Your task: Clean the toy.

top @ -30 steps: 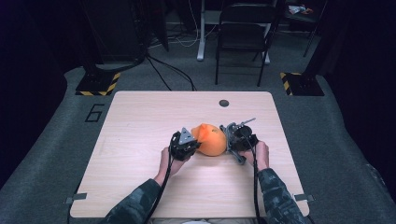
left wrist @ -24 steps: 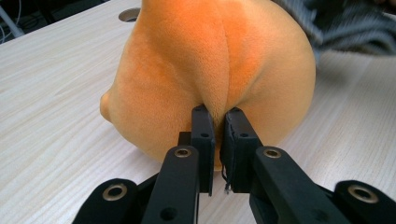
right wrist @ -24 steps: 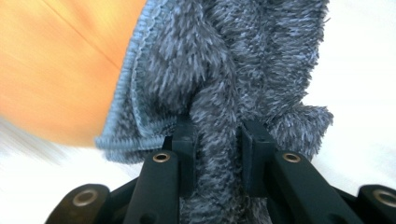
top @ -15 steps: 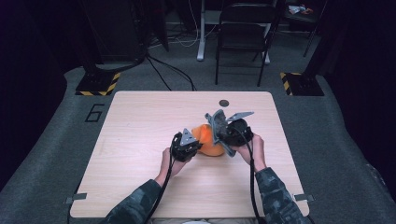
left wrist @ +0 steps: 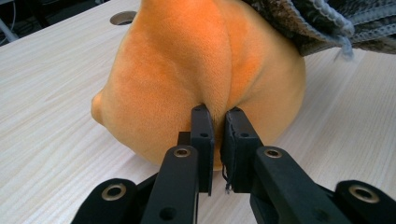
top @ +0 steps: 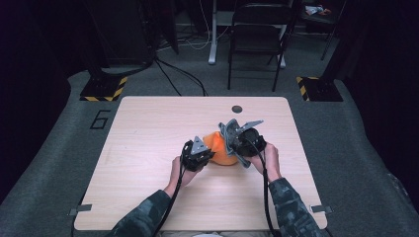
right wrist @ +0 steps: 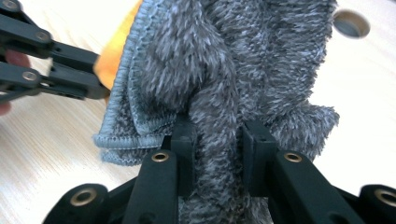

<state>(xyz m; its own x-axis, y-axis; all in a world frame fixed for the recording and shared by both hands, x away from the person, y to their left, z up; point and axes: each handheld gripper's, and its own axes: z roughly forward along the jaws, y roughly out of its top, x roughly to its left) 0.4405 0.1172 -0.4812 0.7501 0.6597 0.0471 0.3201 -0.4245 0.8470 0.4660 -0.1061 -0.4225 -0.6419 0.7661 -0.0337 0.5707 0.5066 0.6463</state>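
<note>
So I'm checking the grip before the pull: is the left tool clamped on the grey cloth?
No, the left tool pinches a fold of the orange plush toy, while the grey cloth lies above it.

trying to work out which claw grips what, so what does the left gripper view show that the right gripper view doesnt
Left gripper view: the left claw shut on a pinched fold of the orange plush toy, whose rounded body rests on the table.

Right gripper view: the right claw shut on a bunched fold of the grey fuzzy cloth, with the left claw's black arms at the left edge beside a sliver of orange.

Shared: the grey cloth, the orange toy, the light wood tabletop and its round hole.
</note>
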